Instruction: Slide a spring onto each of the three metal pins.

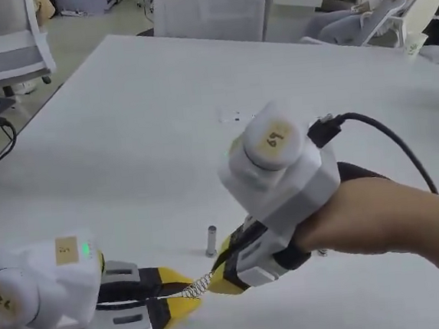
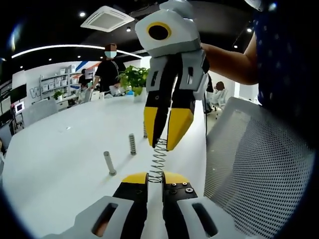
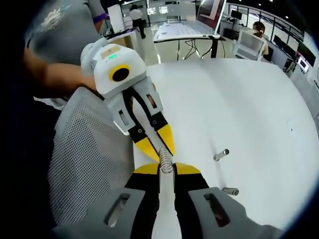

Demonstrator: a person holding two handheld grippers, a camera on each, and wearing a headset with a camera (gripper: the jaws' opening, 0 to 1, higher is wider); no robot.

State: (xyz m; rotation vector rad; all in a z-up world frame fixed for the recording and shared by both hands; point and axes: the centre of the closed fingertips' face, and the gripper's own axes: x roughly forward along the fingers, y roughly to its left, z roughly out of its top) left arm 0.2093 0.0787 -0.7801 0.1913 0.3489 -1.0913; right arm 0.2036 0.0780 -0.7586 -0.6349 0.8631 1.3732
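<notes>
A small steel spring (image 1: 201, 283) (image 2: 157, 159) (image 3: 166, 160) is stretched between my two grippers just above the white table (image 1: 140, 140). My left gripper (image 1: 190, 290) (image 2: 155, 178) (image 3: 162, 148) is shut on one end. My right gripper (image 1: 216, 277) (image 3: 167, 168) (image 2: 163, 142) is shut on the other end. A bare metal pin (image 1: 211, 241) (image 2: 108, 163) (image 3: 221, 155) stands upright on the table close behind the grippers. A second pin (image 2: 132, 144) (image 3: 230, 191) wears a spring. A third pin (image 2: 145, 130) is partly hidden behind the right gripper's finger.
A grey mesh chair back (image 2: 249, 159) (image 3: 84, 164) sits close to the table's near edge. The right gripper's black cable (image 1: 403, 148) trails over the forearm. More chairs (image 1: 206, 15) stand at the table's far end, and people stand in the background.
</notes>
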